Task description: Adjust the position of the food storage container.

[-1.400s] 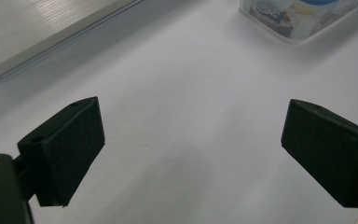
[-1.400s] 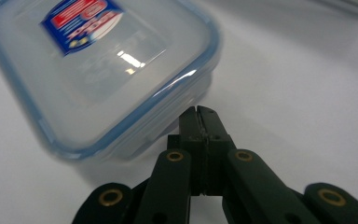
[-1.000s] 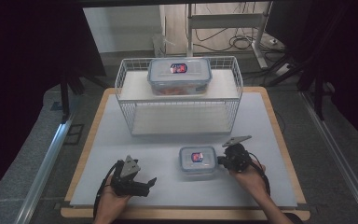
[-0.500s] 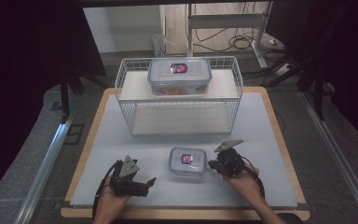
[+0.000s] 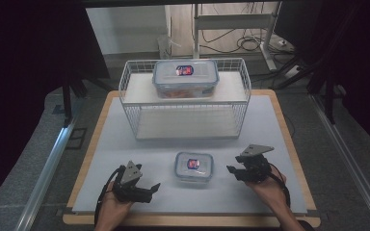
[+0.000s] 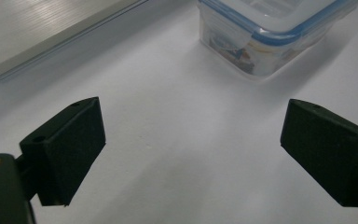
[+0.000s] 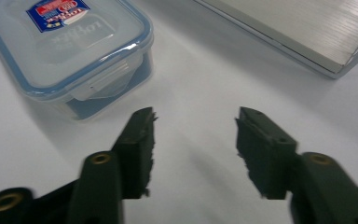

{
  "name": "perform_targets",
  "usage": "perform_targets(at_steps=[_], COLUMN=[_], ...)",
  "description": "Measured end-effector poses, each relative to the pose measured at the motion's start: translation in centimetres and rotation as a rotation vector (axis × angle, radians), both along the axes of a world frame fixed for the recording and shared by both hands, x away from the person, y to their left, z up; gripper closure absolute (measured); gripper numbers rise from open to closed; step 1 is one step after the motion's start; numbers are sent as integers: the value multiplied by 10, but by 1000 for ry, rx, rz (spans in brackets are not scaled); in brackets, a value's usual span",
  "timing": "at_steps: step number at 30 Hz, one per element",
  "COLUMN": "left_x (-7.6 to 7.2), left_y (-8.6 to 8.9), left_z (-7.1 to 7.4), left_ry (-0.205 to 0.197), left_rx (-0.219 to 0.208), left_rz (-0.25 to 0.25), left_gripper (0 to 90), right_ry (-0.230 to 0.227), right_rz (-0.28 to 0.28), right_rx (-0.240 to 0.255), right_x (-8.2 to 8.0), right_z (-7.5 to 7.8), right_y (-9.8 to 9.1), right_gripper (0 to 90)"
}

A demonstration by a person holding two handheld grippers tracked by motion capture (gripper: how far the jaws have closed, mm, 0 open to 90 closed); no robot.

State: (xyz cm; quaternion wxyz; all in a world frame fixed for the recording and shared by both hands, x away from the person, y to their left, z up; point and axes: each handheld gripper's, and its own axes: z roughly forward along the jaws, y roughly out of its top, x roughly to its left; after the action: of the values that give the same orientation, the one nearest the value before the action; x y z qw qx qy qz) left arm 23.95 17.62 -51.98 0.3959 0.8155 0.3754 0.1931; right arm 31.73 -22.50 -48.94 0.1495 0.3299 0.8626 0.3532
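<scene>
Nearby, small container's (image 7: 65,51) latch (image 7: 103,85)

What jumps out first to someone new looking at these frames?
The white wire rack at the back of the white mat, with a large clear container on its upper shelf. Then the small blue-rimmed container near the front, apart from both open claws: left claw to its left, right claw to its right.
</scene>
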Motion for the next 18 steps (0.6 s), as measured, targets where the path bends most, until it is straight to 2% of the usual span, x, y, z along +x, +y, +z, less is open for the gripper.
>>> perform_targets(at_steps=[3, 7, 11, 18], left_x=[1, 1, 2, 3], left_y=[2, 3, 3, 3], left_z=[-1, -2, -2, -3], left_ry=[-6, -26, -26, -16], left_rx=[2, 34, 35, 29], left_rz=[9, 20, 28, 37], left_gripper=[49, 36, 33, 18], right_ry=[-12, -11, -9, 0], right_rz=[10, 15, 16, 24], right_rx=[15, 51, 71, 60], right_x=[0, -1, 2, 5], right_z=[-1, -6, -9, -14], right_y=[-5, -13, -17, -18], right_gripper=[349, 250, 168, 129])
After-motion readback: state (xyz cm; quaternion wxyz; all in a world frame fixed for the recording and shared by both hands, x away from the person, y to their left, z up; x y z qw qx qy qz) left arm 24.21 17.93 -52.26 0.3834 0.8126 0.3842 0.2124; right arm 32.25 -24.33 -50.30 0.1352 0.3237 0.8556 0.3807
